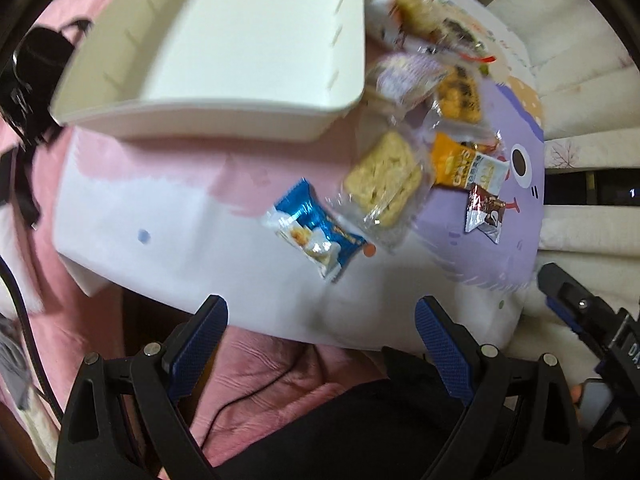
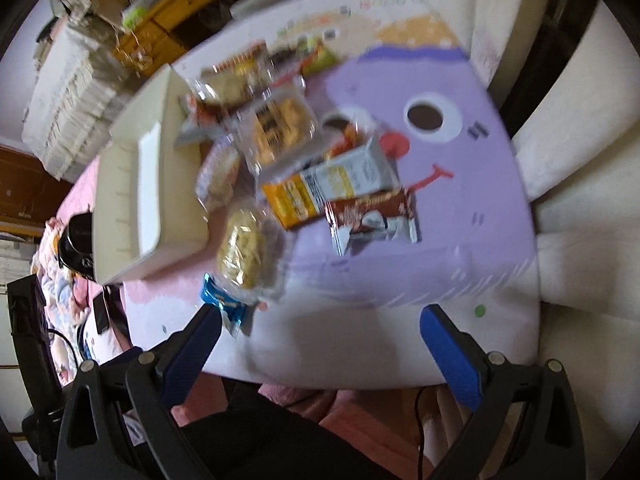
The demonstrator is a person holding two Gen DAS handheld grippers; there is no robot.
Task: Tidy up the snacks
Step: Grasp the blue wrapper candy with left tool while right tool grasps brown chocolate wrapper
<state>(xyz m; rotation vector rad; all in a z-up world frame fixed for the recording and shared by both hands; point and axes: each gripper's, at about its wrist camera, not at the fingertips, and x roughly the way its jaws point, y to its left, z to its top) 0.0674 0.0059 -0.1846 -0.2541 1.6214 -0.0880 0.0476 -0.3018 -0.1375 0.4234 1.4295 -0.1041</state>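
Note:
Several wrapped snacks lie in a loose row on a small table with a purple cartoon face [image 1: 472, 236] [image 2: 472, 184]. Nearest is a blue packet [image 1: 316, 226] [image 2: 224, 304], then a clear-wrapped pale cake [image 1: 384, 178] [image 2: 242, 248], an orange oat bar [image 1: 460, 168] [image 2: 320, 190] and a brown packet [image 1: 484, 212] [image 2: 372, 216]. A white tray [image 1: 224, 120] [image 2: 120, 184] stands empty to their left. My left gripper [image 1: 320, 320] hangs open over the table's near edge, below the blue packet. My right gripper [image 2: 320, 320] is open too, nothing between its fingers; its tip [image 1: 560, 288] shows at the right of the left wrist view.
A black object [image 1: 28, 80] [image 2: 78, 240] sits left of the tray. A pink blanket [image 1: 256, 376] and dark clothing lie below the table edge, with a thin black cable across them. Cream cushions [image 2: 576, 208] line the right side; wooden shelves [image 2: 160, 12] stand far behind.

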